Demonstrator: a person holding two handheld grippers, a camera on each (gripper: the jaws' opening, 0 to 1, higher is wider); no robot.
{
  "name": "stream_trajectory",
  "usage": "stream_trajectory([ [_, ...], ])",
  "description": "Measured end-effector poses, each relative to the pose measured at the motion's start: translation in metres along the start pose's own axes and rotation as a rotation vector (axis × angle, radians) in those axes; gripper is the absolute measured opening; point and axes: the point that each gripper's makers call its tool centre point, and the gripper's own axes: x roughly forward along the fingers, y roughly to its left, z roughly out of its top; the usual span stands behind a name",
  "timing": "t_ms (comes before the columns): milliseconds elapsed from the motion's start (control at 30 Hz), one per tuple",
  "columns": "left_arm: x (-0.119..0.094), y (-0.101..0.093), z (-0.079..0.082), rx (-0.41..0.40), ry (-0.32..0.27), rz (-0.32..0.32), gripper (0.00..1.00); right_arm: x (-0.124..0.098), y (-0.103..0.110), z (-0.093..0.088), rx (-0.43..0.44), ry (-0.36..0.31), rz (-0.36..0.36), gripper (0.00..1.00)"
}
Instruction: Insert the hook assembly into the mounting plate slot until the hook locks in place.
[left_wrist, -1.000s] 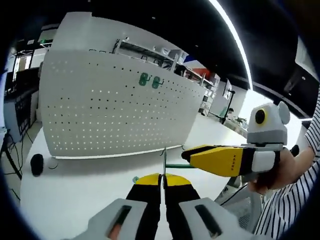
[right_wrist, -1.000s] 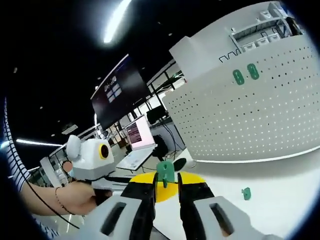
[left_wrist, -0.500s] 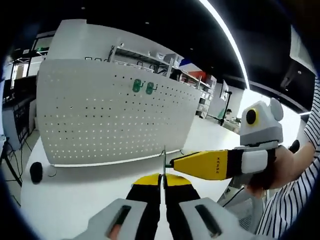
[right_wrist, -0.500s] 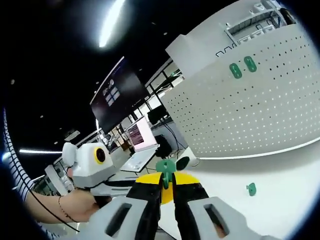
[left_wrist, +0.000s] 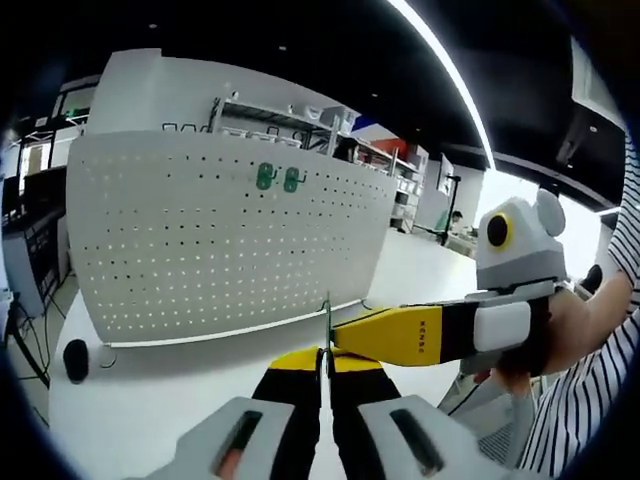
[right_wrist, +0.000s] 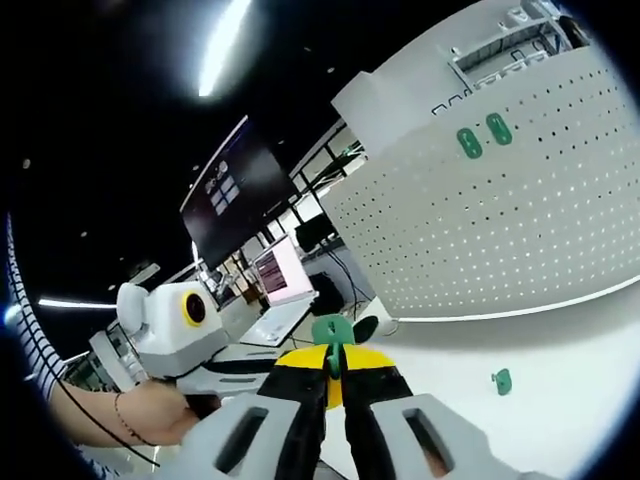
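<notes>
1. We see a white pegboard (left_wrist: 225, 235) standing upright across the upper left and centre of the left gripper view; in the right gripper view the same pegboard (right_wrist: 500, 220) takes up the upper right.
2. The white surface (left_wrist: 150, 400) carries the pegboard and spreads over the lower left of the left gripper view; in the right gripper view the surface (right_wrist: 560, 390) lies at the lower right.
3. Our left gripper (left_wrist: 326, 362) rises from the bottom centre of its own view, its jaws pressed together on a thin green plate (left_wrist: 328, 325) seen edge-on, which stands up from between the tips.
4. In the right gripper view the left gripper (right_wrist: 275, 362) comes in from the left, held by a hand (right_wrist: 150, 412) at the lower left.
5. Our right gripper (right_wrist: 333, 372) rises from the bottom centre of its own view, jaws nearly closed on a green hook (right_wrist: 331, 333) that sticks up between the tips.
6. In the left gripper view the right gripper (left_wrist: 340, 338) reaches in from the right, its yellow tip touching or just beside the plate; a hand (left_wrist: 565, 335) in a striped sleeve (left_wrist: 585, 400) holds it.
7. Two green hooks (left_wrist: 278, 179) hang side by side on the pegboard, upper centre of the left gripper view; they also appear in the upper right of the right gripper view (right_wrist: 484, 134).
8. A small green piece (right_wrist: 502, 381) lies on the surface at the lower right of the right gripper view, well apart from both grippers.
9. A dark mouse (left_wrist: 74, 360) sits on the surface at the left edge of the left gripper view.
</notes>
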Motion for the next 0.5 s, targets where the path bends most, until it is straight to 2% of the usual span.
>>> stream_trajectory([
  [100,0.0004,0.0003,0.0001,0.008,0.0,0.004,0.02,-0.0001,-0.0011,0.0,0.038,-0.006,-0.008,0.0],
  [267,0.0005,0.0013,-0.0041,-0.015,0.022,0.0,0.03,0.0,-0.0012,-0.0031,0.031,0.006,-0.009,0.0],
  [500,-0.0014,0.001,-0.0047,0.027,0.033,0.0,0.05,0.0007,0.0019,0.0041,0.009,-0.005,0.01,0.0],
])
